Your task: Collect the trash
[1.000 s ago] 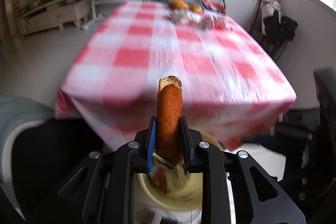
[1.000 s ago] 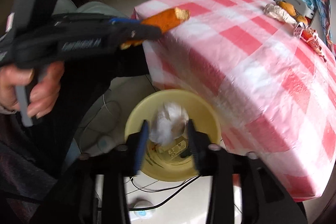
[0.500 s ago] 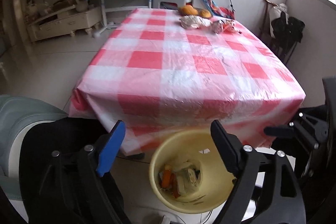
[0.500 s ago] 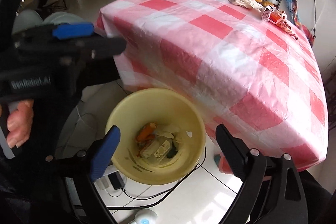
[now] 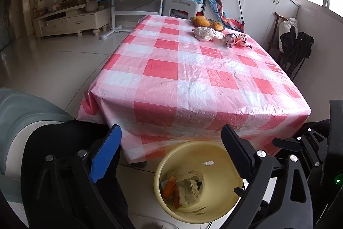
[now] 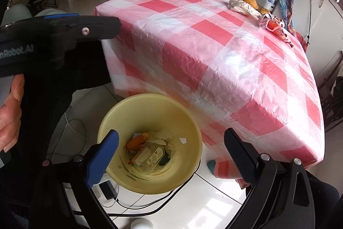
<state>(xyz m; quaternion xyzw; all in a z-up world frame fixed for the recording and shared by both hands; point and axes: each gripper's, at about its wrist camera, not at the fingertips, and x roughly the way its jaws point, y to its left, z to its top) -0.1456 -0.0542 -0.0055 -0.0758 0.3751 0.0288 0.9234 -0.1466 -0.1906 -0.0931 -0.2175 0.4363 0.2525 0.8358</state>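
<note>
You hung both emptying, still-opening grippers, left gripper [image 5: 171,156] and right gripper [image 6: 171,149], over the yellow bin [image 6: 193,138]; next, reach the far crumpled wrappers [image 5: 205,33]

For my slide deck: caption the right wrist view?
Open right gripper above yellow bin of trash beside checkered table.

The left hand-held gripper [image 6: 64,25] bears white lettering, partly cut off, reading "nRobot.AI".

red-checked table [image 5: 193,78] with crumpled wrappers [image 5: 205,33] at far end; yellow bin [image 6: 150,164] on floor [image 6: 203,203]
</note>
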